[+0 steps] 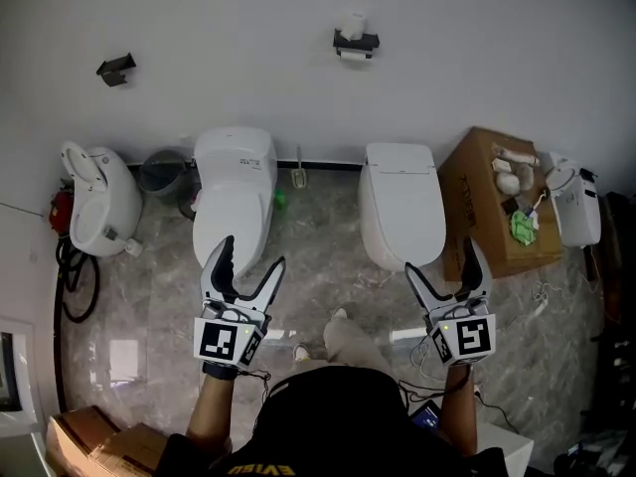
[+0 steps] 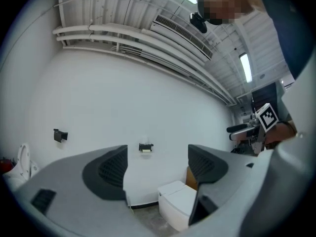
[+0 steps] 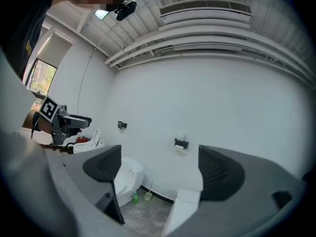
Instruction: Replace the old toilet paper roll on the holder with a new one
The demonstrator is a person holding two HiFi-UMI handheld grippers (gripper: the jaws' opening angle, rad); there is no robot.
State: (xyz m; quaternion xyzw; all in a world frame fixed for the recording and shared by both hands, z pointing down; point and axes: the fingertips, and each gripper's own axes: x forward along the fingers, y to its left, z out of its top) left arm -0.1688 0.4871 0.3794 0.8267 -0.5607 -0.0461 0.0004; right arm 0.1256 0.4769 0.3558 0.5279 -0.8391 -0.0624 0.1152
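Observation:
The black toilet paper holder (image 1: 356,44) is fixed high on the white wall between the two toilets, with a white roll (image 1: 353,23) standing on top of it. It looks small and far off in the left gripper view (image 2: 145,147) and the right gripper view (image 3: 181,143). My left gripper (image 1: 253,253) is held over the left toilet, open and empty (image 2: 155,167). My right gripper (image 1: 439,258) is beside the right toilet, also open with nothing between its jaws (image 3: 158,169). Both are well short of the wall.
Two white toilets (image 1: 234,192) (image 1: 400,202) stand against the wall. A cardboard box (image 1: 477,197) at the right carries white rolls (image 1: 510,172) and a green item. A second black bracket (image 1: 116,68) is on the wall at the left, above another white fixture (image 1: 99,202). A grey bin (image 1: 162,172) stands nearby.

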